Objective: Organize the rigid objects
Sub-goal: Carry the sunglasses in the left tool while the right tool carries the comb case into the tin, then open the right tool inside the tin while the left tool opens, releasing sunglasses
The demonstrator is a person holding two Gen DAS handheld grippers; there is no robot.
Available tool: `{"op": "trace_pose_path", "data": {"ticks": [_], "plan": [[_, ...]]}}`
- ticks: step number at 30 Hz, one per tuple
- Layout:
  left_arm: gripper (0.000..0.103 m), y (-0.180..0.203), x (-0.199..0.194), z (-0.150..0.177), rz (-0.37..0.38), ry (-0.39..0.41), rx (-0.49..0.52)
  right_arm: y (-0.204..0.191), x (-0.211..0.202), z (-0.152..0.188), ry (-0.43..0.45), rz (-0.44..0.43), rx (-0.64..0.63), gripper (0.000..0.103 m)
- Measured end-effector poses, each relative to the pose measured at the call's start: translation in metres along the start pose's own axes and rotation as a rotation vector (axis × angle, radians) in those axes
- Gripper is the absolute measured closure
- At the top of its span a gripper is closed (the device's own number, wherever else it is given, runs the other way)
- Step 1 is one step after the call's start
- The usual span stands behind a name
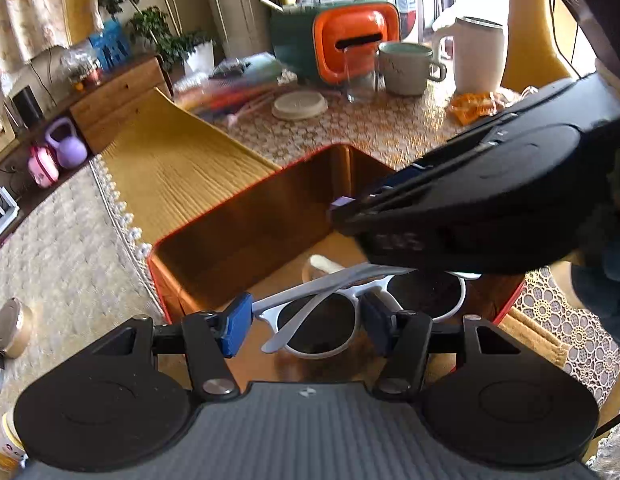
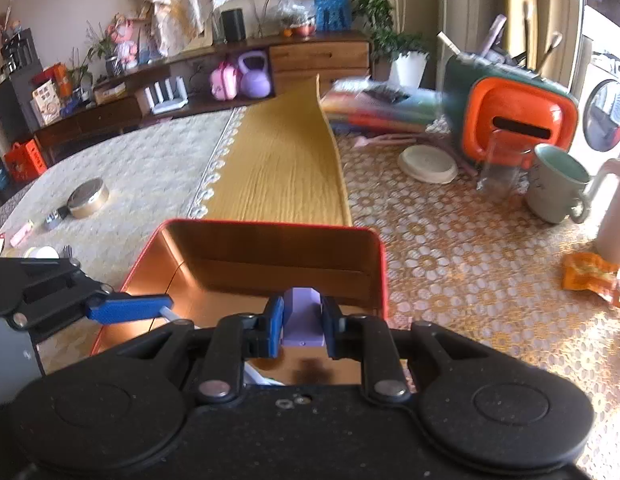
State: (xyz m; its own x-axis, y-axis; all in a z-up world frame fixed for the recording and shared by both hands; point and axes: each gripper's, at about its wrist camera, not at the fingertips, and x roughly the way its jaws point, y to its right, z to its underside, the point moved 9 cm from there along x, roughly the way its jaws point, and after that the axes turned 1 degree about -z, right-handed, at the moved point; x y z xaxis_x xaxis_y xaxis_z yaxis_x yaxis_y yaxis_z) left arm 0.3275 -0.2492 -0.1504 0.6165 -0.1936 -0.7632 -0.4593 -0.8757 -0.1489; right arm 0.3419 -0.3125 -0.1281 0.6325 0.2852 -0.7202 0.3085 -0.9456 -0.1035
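I take the red-rimmed tin box (image 2: 376, 264) as my landmark; it sits on the counter (image 2: 470, 264), which is covered with a lace cloth, and its copper-coloured inside faces up, open. Beyond the box's far wall a yellow wooden board (image 2: 281, 168) runs away from me. Further back and right of the box stand an orange and green case (image 2: 514, 120), a green mug (image 2: 558, 184), a clear glass (image 2: 498, 168) and a flat cream lid (image 2: 428, 164).

Inside the box lie white sunglasses (image 1: 322, 320) with dark lenses. Their long axis runs across my left view, one lens towards each side wall, and the arms are folded over the front. The lens on the right is partly hidden under the right tool's body, so I cannot make out that end.

My left tool (image 1: 305, 324) sits low at the box's near edge, its blue pads (image 1: 237, 324) spread either side of one lens; I cannot tell whether they touch the frame.

My right tool (image 2: 301, 328) hangs over the box's near part, clamped on a small lilac block (image 2: 301, 320). The block's long axis points forward, towards the box's far wall. Its underside is hidden.
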Motion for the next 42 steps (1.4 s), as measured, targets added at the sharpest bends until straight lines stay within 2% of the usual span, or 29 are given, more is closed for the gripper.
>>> {"op": "trace_pose_path", "data": {"ticks": [10, 15, 19, 27, 29, 42], "plan": [[0.045, 0.005, 0.016, 0.006, 0.010, -0.069, -0.014, 0.002, 0.025, 0.008, -0.085, 0.024, 0.019, 0.083], [0.045, 0.004, 0.023, 0.008, 0.046, -0.114, -0.061, 0.004, 0.028, 0.012, -0.106, 0.024, 0.028, 0.083], [0.044, 0.002, 0.027, 0.010, 0.028, -0.131, -0.062, 0.003, 0.029, 0.012, -0.110, 0.024, 0.029, 0.083], [0.044, 0.000, 0.027, 0.009, 0.030, -0.125, -0.076, 0.002, 0.026, 0.014, -0.114, 0.027, 0.046, 0.081], [0.039, 0.000, 0.024, 0.008, 0.034, -0.118, -0.086, 0.003, 0.024, 0.014, -0.111, 0.030, 0.052, 0.080], [0.039, -0.008, -0.012, 0.005, 0.034, -0.036, -0.101, -0.006, -0.006, 0.006, -0.063, 0.030, 0.050, 0.077]]}}
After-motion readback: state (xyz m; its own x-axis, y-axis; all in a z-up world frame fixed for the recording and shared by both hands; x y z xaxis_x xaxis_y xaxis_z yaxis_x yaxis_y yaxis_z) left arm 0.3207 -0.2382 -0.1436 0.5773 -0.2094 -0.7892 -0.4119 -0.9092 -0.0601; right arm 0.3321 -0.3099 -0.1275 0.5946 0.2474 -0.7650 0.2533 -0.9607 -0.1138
